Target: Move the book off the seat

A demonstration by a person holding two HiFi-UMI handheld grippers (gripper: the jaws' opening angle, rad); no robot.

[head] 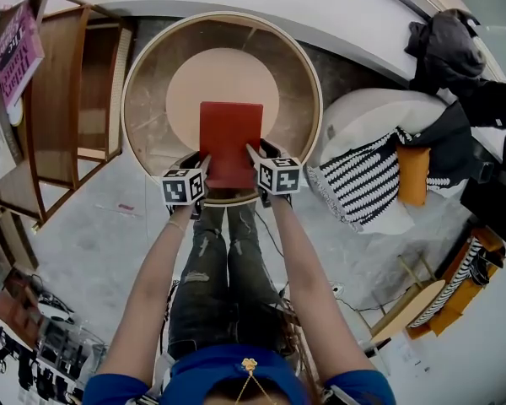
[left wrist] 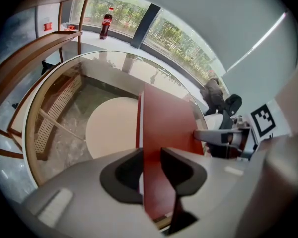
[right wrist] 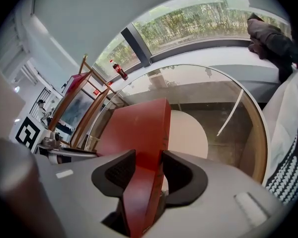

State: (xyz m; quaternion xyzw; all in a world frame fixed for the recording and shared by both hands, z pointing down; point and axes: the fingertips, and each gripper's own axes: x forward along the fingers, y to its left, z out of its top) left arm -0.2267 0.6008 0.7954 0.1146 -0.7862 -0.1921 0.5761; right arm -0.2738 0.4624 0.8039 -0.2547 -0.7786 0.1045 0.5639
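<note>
A red hardcover book (head: pixel 230 142) is held flat above the near edge of a round glass table (head: pixel 135 66) with a wooden rim. My left gripper (head: pixel 204 160) is shut on the book's near left corner, and my right gripper (head: pixel 255 154) is shut on its near right corner. In the left gripper view the book (left wrist: pixel 166 123) runs edge-on between the dark pads of the left gripper (left wrist: pixel 151 167), which press on both covers. The right gripper view shows the same book (right wrist: pixel 134 128) clamped in the right gripper (right wrist: pixel 149 170).
A wooden shelf unit (head: pixel 59 99) stands left of the table. To the right is a white seat (head: pixel 363 116) with a striped cushion (head: pixel 363 184), an orange cushion (head: pixel 413 175) and dark clothing (head: pixel 447 49). A cola bottle (left wrist: pixel 106 23) stands on the window ledge.
</note>
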